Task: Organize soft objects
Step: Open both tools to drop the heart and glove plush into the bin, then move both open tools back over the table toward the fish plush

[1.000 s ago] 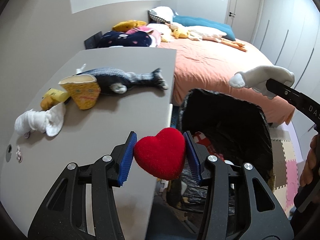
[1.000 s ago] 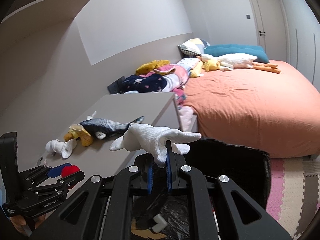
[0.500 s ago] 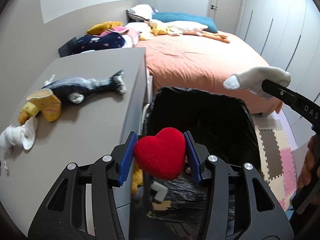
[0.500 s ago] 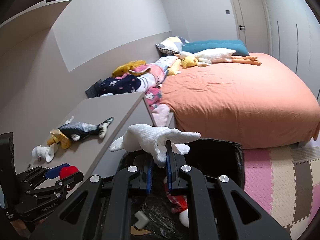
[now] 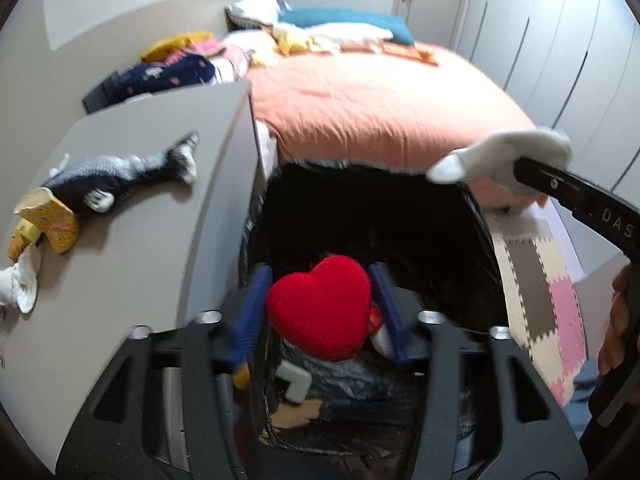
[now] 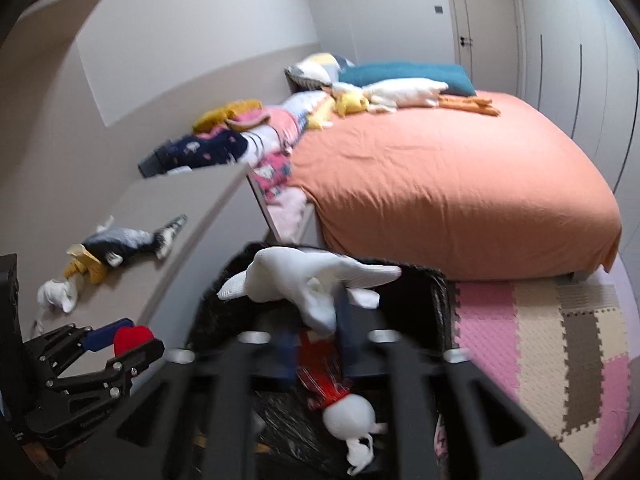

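Note:
My left gripper [image 5: 319, 272] is shut on a red heart plush [image 5: 320, 316] and holds it over the near side of a black lined bin [image 5: 400, 208]. In the right wrist view the same left gripper [image 6: 120, 336] shows at the lower left with the red heart plush [image 6: 134, 336] in it. My right gripper [image 6: 316, 320] hangs over the black lined bin [image 6: 432, 292] with its jaws parted and blurred. A white plush [image 6: 304, 284] lies across its tips. A red-and-white toy [image 6: 344, 404] lies in the bin.
A grey desk top [image 5: 152, 208] on the left carries a dark shark plush [image 5: 116, 172], a yellow boot [image 5: 52, 224] and a small white toy [image 5: 20, 284]. An orange bed [image 5: 380, 108] stands behind the bin. A foam mat [image 5: 540, 280] covers the floor.
Both grippers have swung right, away from the desk, and now hang lower over the bin. The right jaws have spread apart around the white plush. The heart stays clamped in the left gripper.

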`<act>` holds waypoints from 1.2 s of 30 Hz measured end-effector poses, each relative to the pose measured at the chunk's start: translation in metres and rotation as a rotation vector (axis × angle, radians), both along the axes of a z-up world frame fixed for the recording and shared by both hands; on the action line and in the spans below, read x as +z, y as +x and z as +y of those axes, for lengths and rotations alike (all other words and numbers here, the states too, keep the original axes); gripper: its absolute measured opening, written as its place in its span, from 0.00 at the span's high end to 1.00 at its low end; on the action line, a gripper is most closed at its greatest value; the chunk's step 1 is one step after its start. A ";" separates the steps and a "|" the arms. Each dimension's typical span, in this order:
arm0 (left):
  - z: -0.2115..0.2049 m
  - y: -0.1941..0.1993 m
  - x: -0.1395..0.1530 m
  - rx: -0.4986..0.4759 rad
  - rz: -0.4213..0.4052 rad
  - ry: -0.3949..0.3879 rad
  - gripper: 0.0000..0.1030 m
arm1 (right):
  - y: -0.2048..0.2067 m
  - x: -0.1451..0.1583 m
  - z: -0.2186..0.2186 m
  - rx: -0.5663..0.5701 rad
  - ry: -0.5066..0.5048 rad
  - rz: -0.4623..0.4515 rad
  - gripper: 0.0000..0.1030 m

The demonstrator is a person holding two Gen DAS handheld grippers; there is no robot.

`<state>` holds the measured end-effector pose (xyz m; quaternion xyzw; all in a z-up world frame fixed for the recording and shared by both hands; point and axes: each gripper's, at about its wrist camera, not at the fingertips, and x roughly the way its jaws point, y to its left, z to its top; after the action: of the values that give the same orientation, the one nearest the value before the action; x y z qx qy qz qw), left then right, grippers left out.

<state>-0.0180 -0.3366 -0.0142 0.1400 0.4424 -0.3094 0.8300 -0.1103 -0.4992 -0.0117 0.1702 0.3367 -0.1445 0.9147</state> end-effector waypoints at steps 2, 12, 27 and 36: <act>-0.002 0.001 -0.003 0.012 -0.010 0.018 0.06 | -0.003 0.000 0.000 -0.032 -0.018 -0.012 0.21; 0.009 0.003 -0.001 0.041 -0.047 0.026 0.06 | -0.002 0.001 0.003 -0.028 0.002 -0.043 0.20; 0.049 0.031 -0.004 0.133 -0.031 0.023 0.06 | 0.033 -0.003 0.037 0.055 0.003 -0.027 0.20; 0.085 0.048 -0.001 0.195 -0.029 0.010 0.06 | 0.063 -0.002 0.068 0.126 -0.001 -0.016 0.20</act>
<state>0.0297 -0.2521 -0.0156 0.1050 0.4434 -0.2228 0.8618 -0.0475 -0.4308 -0.0135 0.1493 0.3394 -0.0854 0.9248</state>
